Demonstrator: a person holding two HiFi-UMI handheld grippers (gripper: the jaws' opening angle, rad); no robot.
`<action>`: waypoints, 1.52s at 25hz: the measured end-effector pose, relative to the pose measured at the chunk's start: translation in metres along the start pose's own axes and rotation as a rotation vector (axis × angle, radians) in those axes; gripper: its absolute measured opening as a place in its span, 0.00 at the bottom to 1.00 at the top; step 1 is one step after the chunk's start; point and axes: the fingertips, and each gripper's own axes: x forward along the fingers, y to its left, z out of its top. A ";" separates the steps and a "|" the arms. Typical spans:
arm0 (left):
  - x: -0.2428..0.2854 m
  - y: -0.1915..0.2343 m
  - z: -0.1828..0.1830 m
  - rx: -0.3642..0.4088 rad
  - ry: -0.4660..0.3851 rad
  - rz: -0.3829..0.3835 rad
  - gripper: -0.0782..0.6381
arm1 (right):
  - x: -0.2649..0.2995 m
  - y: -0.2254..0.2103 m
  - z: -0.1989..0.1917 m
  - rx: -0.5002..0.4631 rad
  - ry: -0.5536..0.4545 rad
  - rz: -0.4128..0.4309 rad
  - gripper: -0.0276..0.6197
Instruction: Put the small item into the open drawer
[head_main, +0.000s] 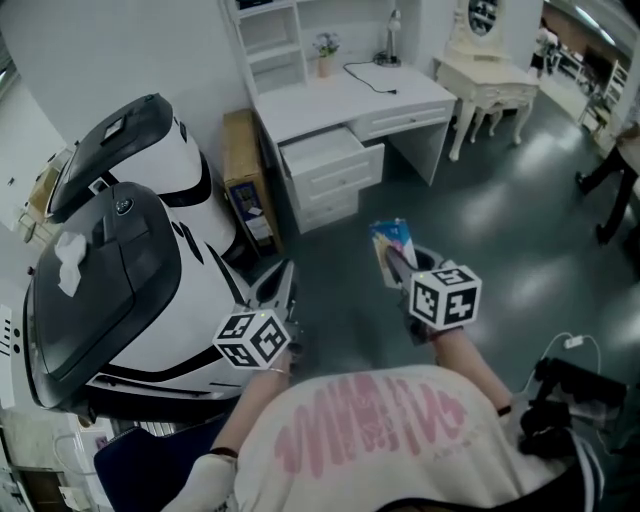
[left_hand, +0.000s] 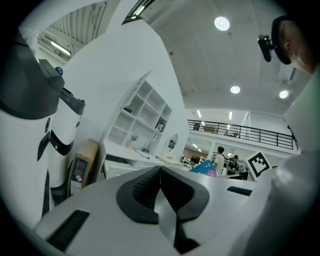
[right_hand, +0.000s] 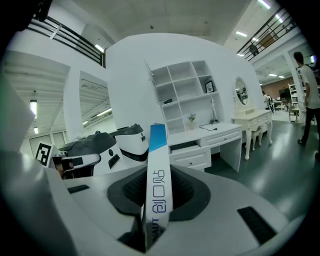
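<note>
My right gripper (head_main: 402, 266) is shut on a slim blue and white box (head_main: 390, 240), held in the air above the dark floor. In the right gripper view the box (right_hand: 158, 185) stands on edge between the two black pads (right_hand: 131, 189). A white desk (head_main: 350, 98) stands ahead against the wall, and its top drawer (head_main: 322, 154) is pulled open; the same drawer (right_hand: 186, 147) shows beyond the box. My left gripper (head_main: 282, 275) hangs to the left of the box. Its jaws (left_hand: 160, 175) are shut and hold nothing.
Two big white and black machines (head_main: 120, 250) fill the left side. A cardboard box (head_main: 245, 175) leans between them and the desk. A cream dressing table (head_main: 490, 80) stands to the right of the desk. A person (head_main: 610, 185) walks at the right edge.
</note>
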 end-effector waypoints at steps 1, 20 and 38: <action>0.005 0.005 -0.001 -0.004 0.002 0.001 0.15 | 0.007 -0.001 -0.001 -0.006 0.008 -0.003 0.18; 0.131 0.086 -0.005 -0.084 0.073 0.020 0.15 | 0.142 -0.070 0.025 0.069 0.077 -0.010 0.18; 0.319 0.170 0.091 -0.060 -0.061 0.102 0.15 | 0.339 -0.155 0.181 0.013 0.020 0.143 0.18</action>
